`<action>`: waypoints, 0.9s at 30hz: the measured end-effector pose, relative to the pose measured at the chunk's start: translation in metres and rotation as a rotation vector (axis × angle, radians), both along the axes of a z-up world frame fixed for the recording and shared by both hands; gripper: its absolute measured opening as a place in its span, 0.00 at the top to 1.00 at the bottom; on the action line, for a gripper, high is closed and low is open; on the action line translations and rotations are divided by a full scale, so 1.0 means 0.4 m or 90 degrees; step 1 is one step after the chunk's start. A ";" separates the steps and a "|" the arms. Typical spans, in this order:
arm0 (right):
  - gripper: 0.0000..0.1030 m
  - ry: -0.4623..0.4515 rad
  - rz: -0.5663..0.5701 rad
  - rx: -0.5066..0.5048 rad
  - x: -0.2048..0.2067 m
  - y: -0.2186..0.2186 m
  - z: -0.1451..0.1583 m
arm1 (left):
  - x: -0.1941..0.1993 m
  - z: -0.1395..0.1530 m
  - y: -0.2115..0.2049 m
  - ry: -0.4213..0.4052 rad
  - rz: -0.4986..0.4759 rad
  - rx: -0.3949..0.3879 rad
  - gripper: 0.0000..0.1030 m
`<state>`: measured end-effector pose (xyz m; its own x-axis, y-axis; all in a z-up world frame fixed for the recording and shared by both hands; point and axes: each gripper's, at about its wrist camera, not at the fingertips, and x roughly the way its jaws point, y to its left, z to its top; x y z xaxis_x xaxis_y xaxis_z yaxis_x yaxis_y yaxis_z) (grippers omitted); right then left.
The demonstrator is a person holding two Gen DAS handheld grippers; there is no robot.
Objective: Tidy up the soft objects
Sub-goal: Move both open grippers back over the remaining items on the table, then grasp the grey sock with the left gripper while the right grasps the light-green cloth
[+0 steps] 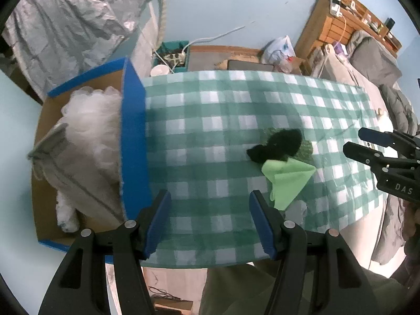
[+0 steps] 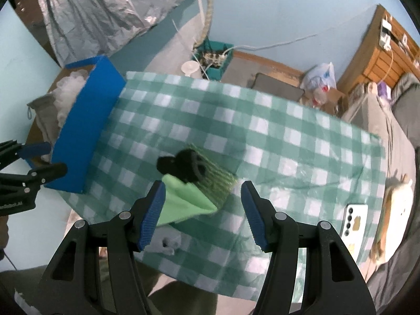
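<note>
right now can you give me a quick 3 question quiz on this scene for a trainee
1. True or false: the left hand-held gripper is shut on the light green cloth.
2. Which item lies on top of the pile on the checked tablecloth? A) black fuzzy item B) white phone C) grey pouch
3. Fill in: the white stuffing sits inside the blue ____.

Key: 1 false, both hand-held grippers are open and empty, including the right; 2 A; 3 box.

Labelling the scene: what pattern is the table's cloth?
The tablecloth is green-and-white checked, clearest in the right wrist view.
</note>
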<state>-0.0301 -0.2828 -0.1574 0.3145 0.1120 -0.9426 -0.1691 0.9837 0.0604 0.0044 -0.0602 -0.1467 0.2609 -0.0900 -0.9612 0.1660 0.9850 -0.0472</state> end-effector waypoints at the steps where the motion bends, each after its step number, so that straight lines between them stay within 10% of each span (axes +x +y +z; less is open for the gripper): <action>1: 0.43 0.003 -0.003 0.001 -0.004 -0.007 -0.005 | -0.001 -0.007 -0.009 0.005 -0.003 -0.001 0.39; 27: 0.43 0.055 -0.070 0.047 -0.065 -0.147 -0.147 | -0.068 -0.172 -0.253 0.064 -0.087 -0.040 0.22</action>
<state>-0.0562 -0.3418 -0.2164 0.2462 0.1519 -0.9572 -0.0518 0.9883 0.1436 -0.0227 -0.1613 -0.2154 0.1449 -0.1789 -0.9731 0.2895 0.9481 -0.1312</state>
